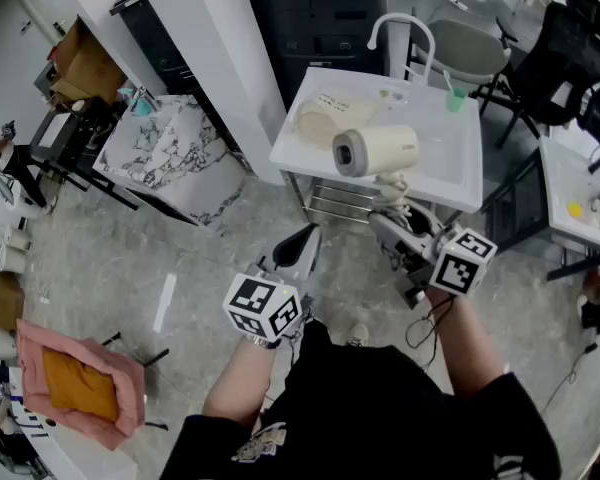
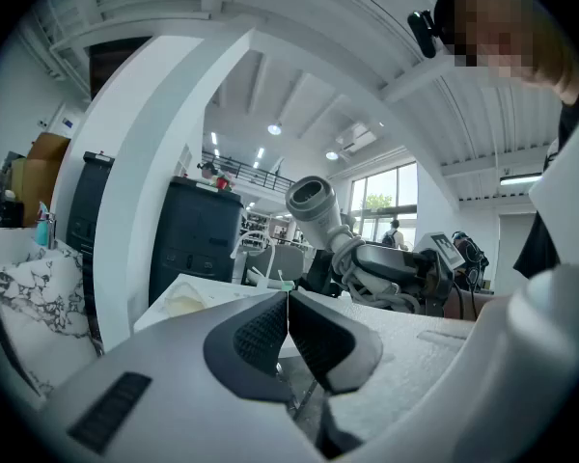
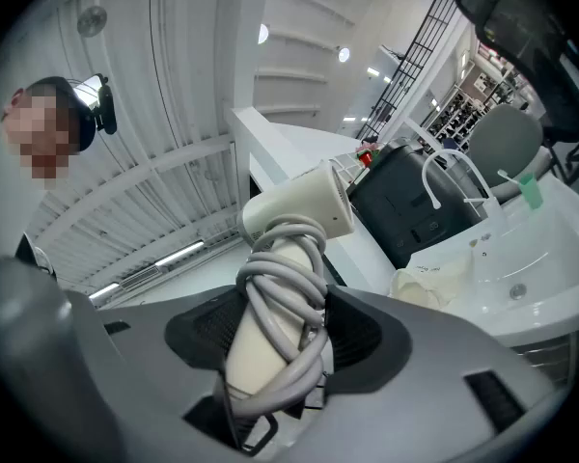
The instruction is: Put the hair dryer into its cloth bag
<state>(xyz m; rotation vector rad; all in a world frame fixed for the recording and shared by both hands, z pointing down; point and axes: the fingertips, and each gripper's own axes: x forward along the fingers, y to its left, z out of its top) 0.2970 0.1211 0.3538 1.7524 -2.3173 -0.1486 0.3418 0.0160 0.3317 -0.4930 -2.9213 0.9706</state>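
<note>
Cream plastic: we pinch the one hair dryer [image 1: 377, 151] by its cord-wrapped handle in our right hand-held gripper [image 1: 395, 220], over the worktop's [image 1: 462, 190] front edge. One cloth bag [image 1: 325, 120] lies beyond. Our left hand-held gripper [image 1: 302, 243] is pressed together over open floor [image 1: 210, 258].

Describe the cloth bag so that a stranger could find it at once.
Head view: find the white sink unit with the curved faucet. On its left part lies the cloth bag: cream, flat and wrinkled, unlike the smooth, round hair dryer held near it.
</note>
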